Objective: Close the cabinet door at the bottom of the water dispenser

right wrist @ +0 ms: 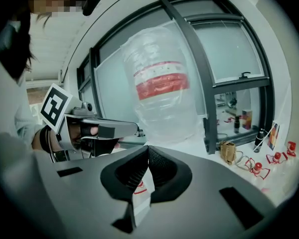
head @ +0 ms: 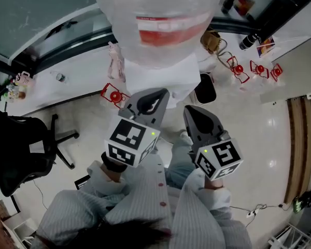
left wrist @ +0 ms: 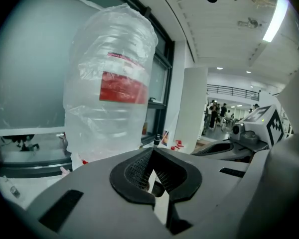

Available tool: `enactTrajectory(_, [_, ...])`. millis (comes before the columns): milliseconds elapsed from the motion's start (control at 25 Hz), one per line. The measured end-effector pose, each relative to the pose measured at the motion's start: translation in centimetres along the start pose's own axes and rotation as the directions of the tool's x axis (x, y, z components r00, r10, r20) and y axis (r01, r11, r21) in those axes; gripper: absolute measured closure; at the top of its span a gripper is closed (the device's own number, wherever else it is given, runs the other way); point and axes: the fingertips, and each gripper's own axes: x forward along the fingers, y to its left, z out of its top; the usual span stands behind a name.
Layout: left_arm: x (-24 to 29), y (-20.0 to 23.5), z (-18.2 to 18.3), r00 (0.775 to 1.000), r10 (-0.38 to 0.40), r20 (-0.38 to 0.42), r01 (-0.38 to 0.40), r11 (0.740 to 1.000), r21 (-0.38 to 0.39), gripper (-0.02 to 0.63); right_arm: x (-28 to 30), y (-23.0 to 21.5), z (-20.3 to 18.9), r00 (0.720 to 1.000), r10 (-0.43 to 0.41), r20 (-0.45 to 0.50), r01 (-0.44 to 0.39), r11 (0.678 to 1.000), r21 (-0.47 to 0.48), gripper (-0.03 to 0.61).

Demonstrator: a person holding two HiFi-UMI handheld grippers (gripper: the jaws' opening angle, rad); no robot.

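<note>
The water dispenser's white body [head: 166,74] stands right in front of me, under a large bottle [head: 155,19] wrapped in clear plastic with a red label. Its bottom cabinet door is hidden in every view. My left gripper [head: 156,93] is shut and empty, with its tips close to the dispenser's front. Beside it, my right gripper [head: 189,111] is also shut with nothing in it. The left gripper view has the bottle [left wrist: 114,98] beyond the touching tips [left wrist: 153,149]. The right gripper view shows the bottle [right wrist: 162,88] and the left gripper [right wrist: 99,128].
A black office chair [head: 15,149] stands at the left. Small red objects [head: 112,94] and a brown bag [head: 212,40] lie on the white ledge by the window. A dark bin [head: 207,88] sits right of the dispenser. A power strip [head: 254,211] lies on the floor.
</note>
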Motion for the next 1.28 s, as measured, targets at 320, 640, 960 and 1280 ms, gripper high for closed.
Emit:
enactTrajectory(320, [3.4,-0.9,0.8,0.974,0.225,0.018,-0.222,0.969,-0.109,0.603,0.1,-4.1,1.1,0.968,0.239,-0.074,-0.246,0.965,-0.091,0.565])
enactTrajectory(640, [2.6,-2.6,-1.2,0.889,0.457,-0.015,-0.449,0.866,-0.22,0.603,-1.0,-5.4,-0.6,0.875,0.447,-0.185,-0.472,0.873,-0.124,0.565])
enactTrajectory(960, [-2.4,-3.0,-7.1,0.78,0.616,-0.109,-0.616,0.726,-0.305,0.603,-0.6,-0.9,-4.7,0.745,0.595,-0.301,-0.648,0.753,-0.113,0.565])
enactTrajectory(1280, [-7.5,-1.0,-14.8,0.699,0.687,-0.201,-0.703,0.607,-0.371,0.603,0.7,4.5,-9.8,0.651,0.641,-0.407,-0.725,0.684,-0.082,0.565])
